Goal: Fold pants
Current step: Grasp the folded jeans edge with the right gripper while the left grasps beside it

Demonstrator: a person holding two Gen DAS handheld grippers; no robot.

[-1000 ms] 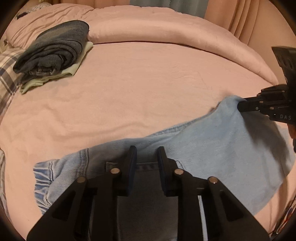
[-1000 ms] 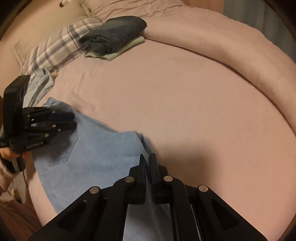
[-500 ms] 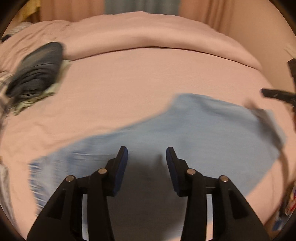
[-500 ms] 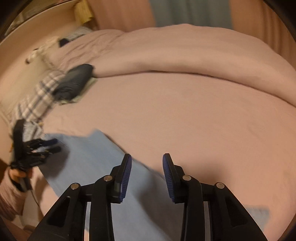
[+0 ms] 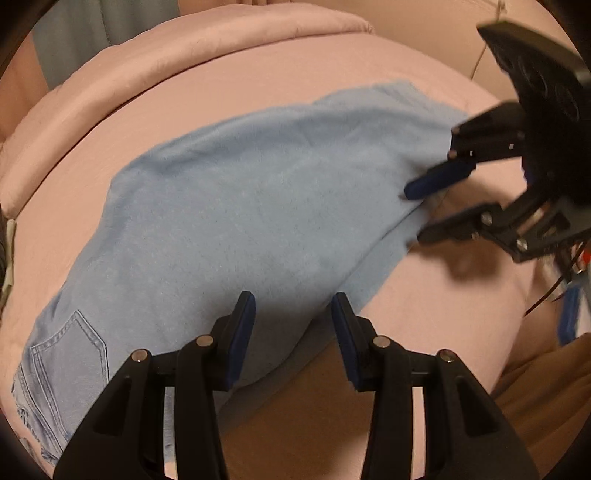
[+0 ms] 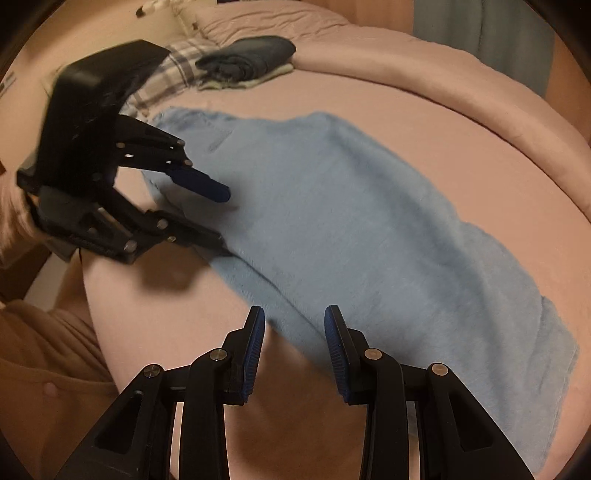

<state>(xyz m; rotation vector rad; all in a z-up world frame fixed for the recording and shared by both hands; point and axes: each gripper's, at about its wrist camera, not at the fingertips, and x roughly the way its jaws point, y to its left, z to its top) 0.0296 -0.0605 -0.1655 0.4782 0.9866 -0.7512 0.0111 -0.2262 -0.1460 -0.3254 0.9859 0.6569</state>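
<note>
While both claws gape empty, pants (image 5: 229,229) spread on pink bed (image 6: 369,110), curtain (image 6: 480,33) behind.

1. The light blue pants (image 5: 258,206) lie spread across the pink bed (image 5: 332,74), with a stitched back pocket (image 5: 70,354) at the lower left.
2. The left gripper (image 5: 293,314) hovers over the pants' near edge, its jaws apart with nothing pinched between the blue pads.
3. The right gripper (image 5: 413,214) enters from the right, jaws apart at the pants' far end; it is blurred, so contact is unclear.
4. A rolled pink duvet (image 5: 166,62) rims the bed's far side.
</note>
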